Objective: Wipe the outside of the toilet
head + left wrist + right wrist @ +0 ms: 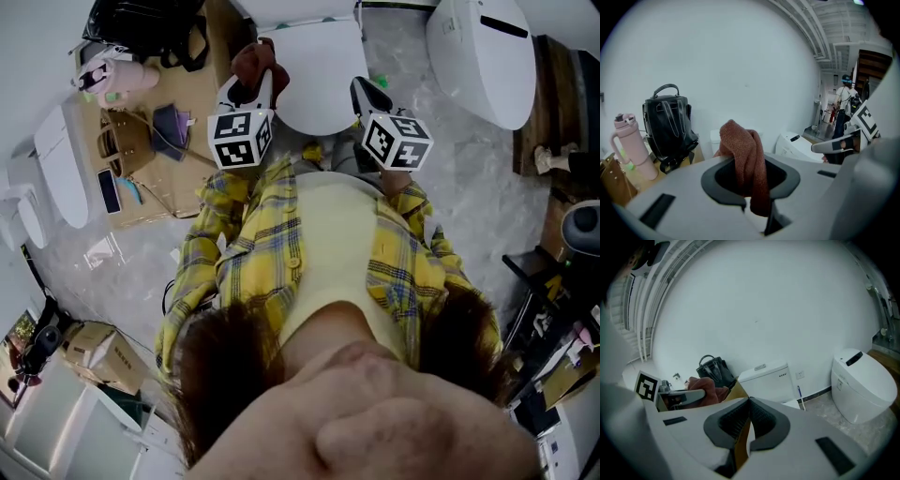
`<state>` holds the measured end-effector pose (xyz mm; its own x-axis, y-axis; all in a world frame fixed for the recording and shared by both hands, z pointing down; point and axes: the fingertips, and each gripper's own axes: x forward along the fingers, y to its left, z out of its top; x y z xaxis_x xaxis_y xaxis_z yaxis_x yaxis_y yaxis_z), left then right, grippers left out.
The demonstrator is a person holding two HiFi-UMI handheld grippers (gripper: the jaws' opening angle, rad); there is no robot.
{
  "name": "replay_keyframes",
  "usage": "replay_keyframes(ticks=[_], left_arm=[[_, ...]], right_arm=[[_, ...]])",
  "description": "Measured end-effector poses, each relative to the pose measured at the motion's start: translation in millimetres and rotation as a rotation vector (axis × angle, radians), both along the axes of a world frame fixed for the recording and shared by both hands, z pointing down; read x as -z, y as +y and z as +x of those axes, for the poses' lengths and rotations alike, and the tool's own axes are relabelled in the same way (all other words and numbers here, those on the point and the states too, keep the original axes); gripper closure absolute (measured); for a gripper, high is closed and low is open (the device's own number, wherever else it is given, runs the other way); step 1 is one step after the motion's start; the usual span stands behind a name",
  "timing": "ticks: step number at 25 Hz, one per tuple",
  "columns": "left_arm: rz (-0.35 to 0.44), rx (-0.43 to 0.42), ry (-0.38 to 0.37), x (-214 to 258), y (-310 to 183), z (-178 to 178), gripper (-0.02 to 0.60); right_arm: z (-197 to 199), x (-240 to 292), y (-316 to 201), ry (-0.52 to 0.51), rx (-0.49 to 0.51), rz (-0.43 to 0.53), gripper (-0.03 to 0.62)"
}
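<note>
A white toilet (319, 70) stands right in front of me, its tank (766, 378) against the wall. My left gripper (255, 86) hovers over the toilet's left edge, shut on a reddish-brown cloth (251, 58). In the left gripper view the cloth (746, 161) bunches up above the jaws and hangs down between them. My right gripper (367, 92) is held over the toilet's right edge. Its jaws meet at the tips with nothing between them (749, 401). Both grippers are raised, apart from the toilet surface.
A second white toilet (483, 56) stands to the right. On a brown board at the left sit a black bag (668, 126) and a pink bottle (630, 145). A loose white toilet seat (61, 164) lies far left. Boxes and clutter (103, 356) are behind me.
</note>
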<state>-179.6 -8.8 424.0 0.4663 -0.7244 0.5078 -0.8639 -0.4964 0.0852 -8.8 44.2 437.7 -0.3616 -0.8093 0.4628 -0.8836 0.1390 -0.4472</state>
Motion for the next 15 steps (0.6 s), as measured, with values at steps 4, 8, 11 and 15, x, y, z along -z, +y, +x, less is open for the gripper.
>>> replay_keyframes(ticks=[4,8,11,15], left_arm=[[0.007,0.066,-0.017,-7,-33,8,0.485],[0.042,0.117,-0.038,-4,-71,16,0.485],[0.062,0.151,-0.043,-2,-95,20,0.485],[0.085,0.184,-0.063,-3,-122,18,0.485]], right_arm=[[15,0,-31,0.006,0.059,-0.003,0.568],[35,-1,-62,0.009,0.092,-0.014,0.568],[46,-5,-80,0.01,0.116,-0.024,0.568],[53,-12,-97,-0.01,0.14,-0.046,0.568]])
